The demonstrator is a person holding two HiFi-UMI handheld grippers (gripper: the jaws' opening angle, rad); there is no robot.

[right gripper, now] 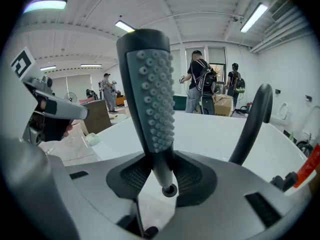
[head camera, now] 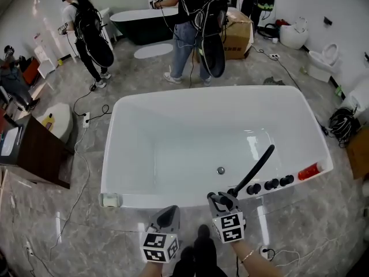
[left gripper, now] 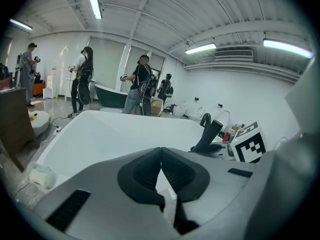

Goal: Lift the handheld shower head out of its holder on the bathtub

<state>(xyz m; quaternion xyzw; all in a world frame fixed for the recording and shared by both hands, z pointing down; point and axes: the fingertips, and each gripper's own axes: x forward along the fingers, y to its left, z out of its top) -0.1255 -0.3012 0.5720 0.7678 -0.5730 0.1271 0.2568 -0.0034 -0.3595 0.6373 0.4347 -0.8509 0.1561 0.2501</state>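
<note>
Right claw (right gripper: 160,173) clamped on shower head (right gripper: 150,94) handle; nubbed face visible only in this view. Head view: it slants toward 1 o'clock over tub (head camera: 108,154), 5 o'clock corner. Left claw (left gripper: 161,159) closed, empty.

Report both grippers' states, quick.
Left gripper: closed, holding nothing.
Right gripper: closed on the shower head.

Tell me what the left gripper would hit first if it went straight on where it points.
Probably the glossy white bathtub: the left gripper, shut and empty, aims over its near rim at the inner wall, though depth is unclear.
</note>
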